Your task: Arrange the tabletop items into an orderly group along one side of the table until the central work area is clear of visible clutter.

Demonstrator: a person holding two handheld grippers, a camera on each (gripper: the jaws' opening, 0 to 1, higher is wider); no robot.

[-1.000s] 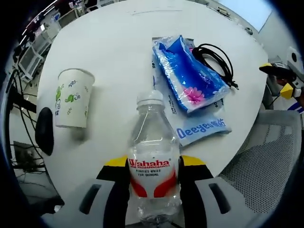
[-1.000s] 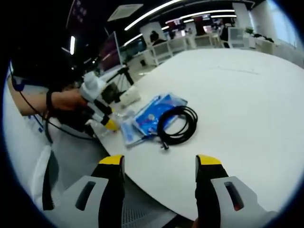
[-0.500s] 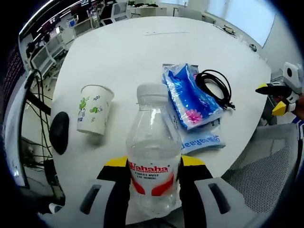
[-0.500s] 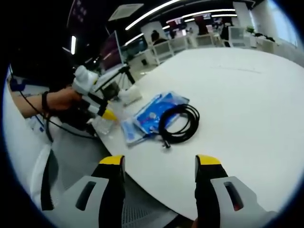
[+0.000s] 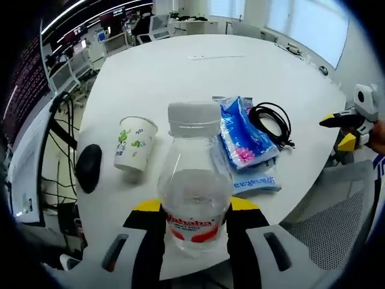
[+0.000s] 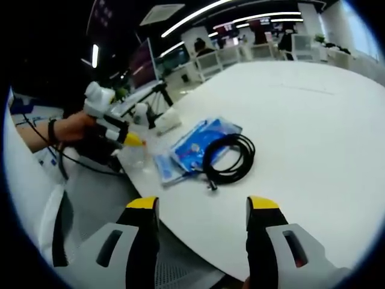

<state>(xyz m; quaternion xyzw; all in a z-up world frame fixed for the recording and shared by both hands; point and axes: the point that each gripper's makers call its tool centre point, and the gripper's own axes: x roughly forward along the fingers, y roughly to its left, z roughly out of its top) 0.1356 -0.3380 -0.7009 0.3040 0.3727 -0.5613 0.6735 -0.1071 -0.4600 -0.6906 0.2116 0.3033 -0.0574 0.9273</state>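
My left gripper (image 5: 194, 209) is shut on a clear water bottle (image 5: 194, 174) with a white cap and a red label, held above the white round table (image 5: 180, 72) near its edge. On the table lie a paper cup (image 5: 135, 152) with green leaves, a blue tissue pack (image 5: 243, 133) over a paler pack (image 5: 257, 180), and a coiled black cable (image 5: 271, 123). My right gripper (image 6: 201, 226) hangs open off the table's edge with nothing between its jaws. From there I see the left gripper (image 6: 111, 129), the bottle (image 6: 133, 155), the packs (image 6: 195, 143) and the cable (image 6: 228, 159).
A black mouse (image 5: 88, 167) lies left of the cup near the table's edge. A grey mesh chair (image 5: 328, 229) stands at the near right. The right gripper (image 5: 355, 120) shows at the right edge. Desks and monitors fill the room behind.
My left gripper has risen and drawn back with the bottle, so the table's things look smaller and farther. The right gripper has stayed put, open.
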